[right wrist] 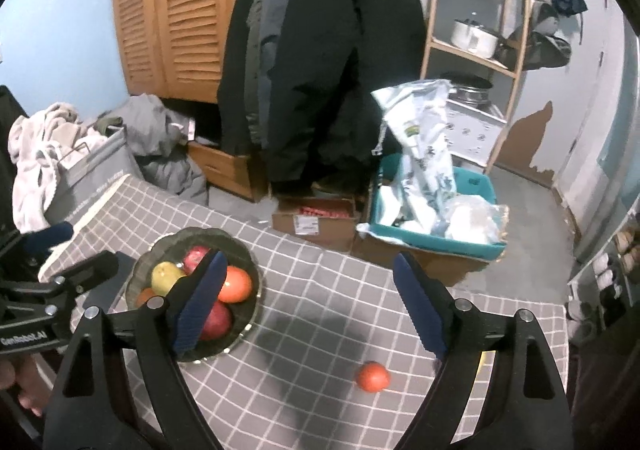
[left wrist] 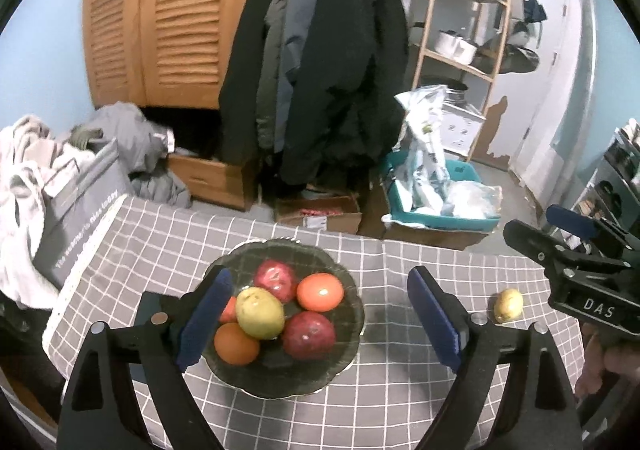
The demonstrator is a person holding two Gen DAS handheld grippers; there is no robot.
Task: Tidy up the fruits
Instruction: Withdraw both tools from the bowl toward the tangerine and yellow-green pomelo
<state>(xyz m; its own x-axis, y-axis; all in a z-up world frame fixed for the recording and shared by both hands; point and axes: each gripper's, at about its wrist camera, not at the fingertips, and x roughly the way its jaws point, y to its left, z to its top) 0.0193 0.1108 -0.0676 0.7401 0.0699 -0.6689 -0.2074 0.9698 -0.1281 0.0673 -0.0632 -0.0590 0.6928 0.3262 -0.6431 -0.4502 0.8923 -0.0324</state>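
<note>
While both grippers hung above it, the table point(left wrist: 160, 234), covered in a grey checked cloth, filled the lower part of each view. Behind it stood a louvred wooden wardrobe point(left wrist: 156, 14), dark coats point(left wrist: 340, 62) hanging in front of it, a wooden shelf unit point(right wrist: 476, 22) and a teal bin point(right wrist: 476, 186) stuffed with plastic bags.

On the cloth sat a dark scalloped glass bowl point(left wrist: 344, 354), holding two red apples point(left wrist: 308, 334), a yellow-green pear point(left wrist: 259, 312) on top, and orange fruits point(left wrist: 320, 291) around them.

Over the bowl was the left gripper point(left wrist: 320, 320), its blue-padded jaws wide apart, gripping nothing, with the bowl between them in its own view. To its right was the right gripper point(right wrist: 306, 302), jaws likewise spread and empty; the bowl lay at its left finger.

Loose on the cloth, well apart from the bowl, a small orange fruit point(right wrist: 372, 376) lay near the right gripper's right finger, and a small yellow fruit point(left wrist: 508, 304) lay to the right of the left gripper's right finger.
</note>
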